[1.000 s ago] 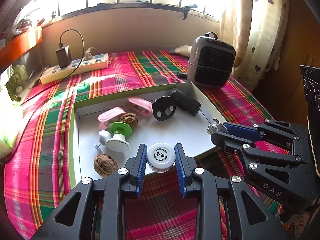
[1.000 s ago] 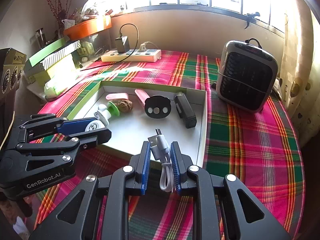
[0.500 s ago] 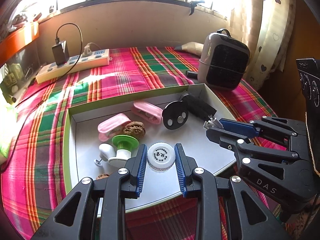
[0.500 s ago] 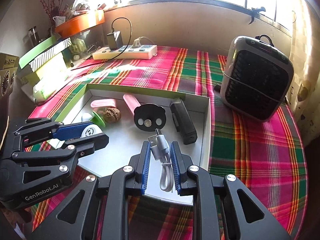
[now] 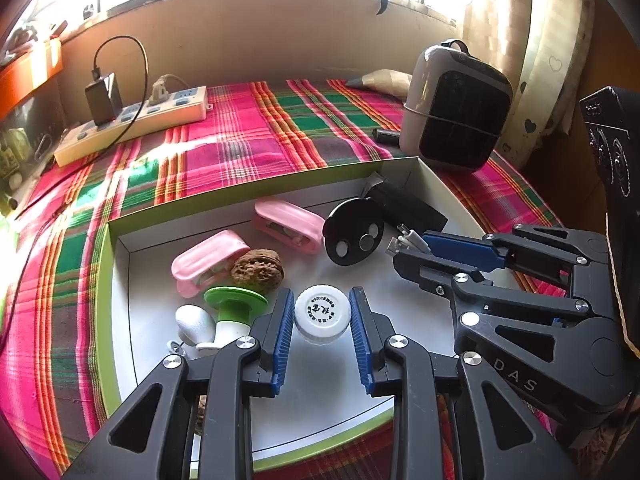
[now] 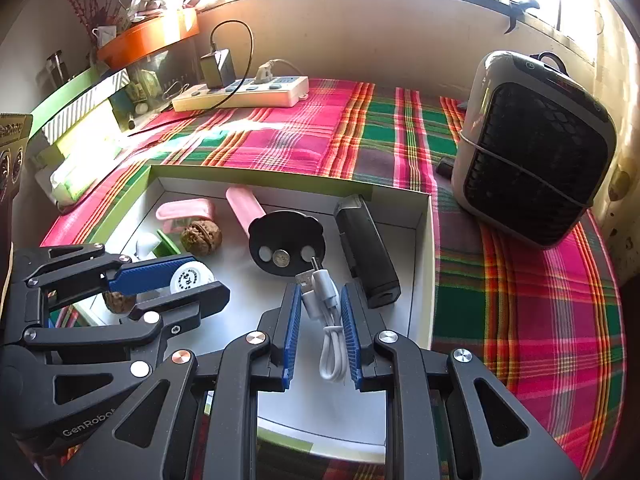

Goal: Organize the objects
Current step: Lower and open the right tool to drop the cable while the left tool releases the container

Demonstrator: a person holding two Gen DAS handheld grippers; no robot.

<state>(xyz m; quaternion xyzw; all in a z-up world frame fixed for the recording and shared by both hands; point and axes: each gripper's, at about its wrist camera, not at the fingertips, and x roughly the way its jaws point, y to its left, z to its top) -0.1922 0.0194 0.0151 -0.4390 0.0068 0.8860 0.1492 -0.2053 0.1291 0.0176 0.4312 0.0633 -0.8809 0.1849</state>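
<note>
My left gripper (image 5: 322,320) is shut on a small white bottle with a printed cap (image 5: 323,312) and holds it over the white tray with green rim (image 5: 102,280). My right gripper (image 6: 320,316) is shut on a folded white USB cable (image 6: 326,308) over the tray's right part (image 6: 424,240). In the tray lie two pink clips (image 5: 208,258), a walnut (image 5: 258,270), a green and white suction piece (image 5: 228,312), a black round disc (image 5: 352,232) and a black box (image 6: 366,252). The left gripper also shows in the right wrist view (image 6: 192,280).
The tray sits on a plaid cloth (image 5: 240,148). A grey heater (image 6: 532,148) stands to the right behind the tray. A power strip with a charger (image 5: 132,120) lies at the back left. Boxes and an orange shelf (image 6: 148,40) stand at the far left.
Both grippers have moved forward over the tray with their loads still held. The bottle and the cable now hang above the tray floor instead of its near edge.
</note>
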